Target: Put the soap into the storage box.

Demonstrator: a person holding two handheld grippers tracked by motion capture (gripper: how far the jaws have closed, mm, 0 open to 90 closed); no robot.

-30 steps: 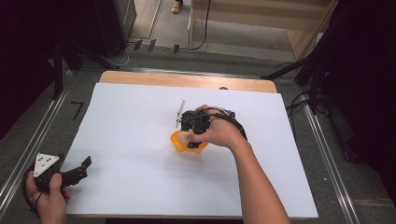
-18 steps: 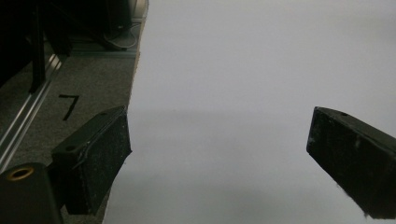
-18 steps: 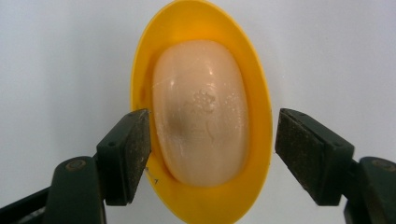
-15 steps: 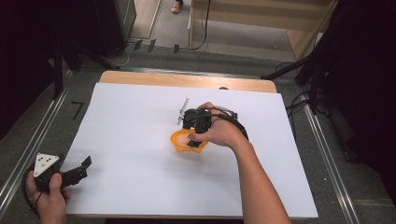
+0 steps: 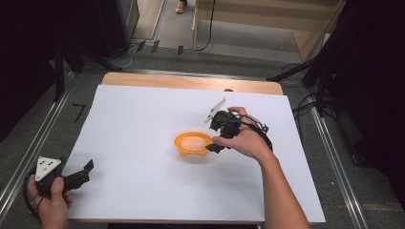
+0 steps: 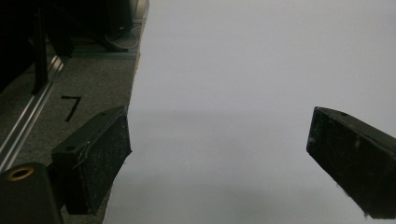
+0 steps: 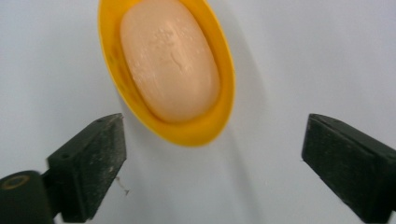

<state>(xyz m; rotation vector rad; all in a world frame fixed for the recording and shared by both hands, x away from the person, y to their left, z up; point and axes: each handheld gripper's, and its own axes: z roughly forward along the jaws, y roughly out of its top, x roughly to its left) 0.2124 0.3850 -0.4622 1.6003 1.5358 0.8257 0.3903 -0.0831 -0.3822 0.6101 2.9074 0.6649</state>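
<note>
Soap (image 7: 170,60) lies in the yellow dish (image 5: 192,143) at mid-counter (image 5: 143,124), just beyond your right tool (image 7: 212,175), whose jaws have just been opening and stand apart with nothing between them, while your left tool (image 6: 219,163) rests apart at the near-left edge.

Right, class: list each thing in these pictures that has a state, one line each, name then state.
Yellow oval plastic soap dish: upright on the white sheet, holding soap.
Pale peach soap bar: lying in the dish.
Right gripper: open, jaws just opened, nothing between them.
Left gripper: open, empty.
</note>
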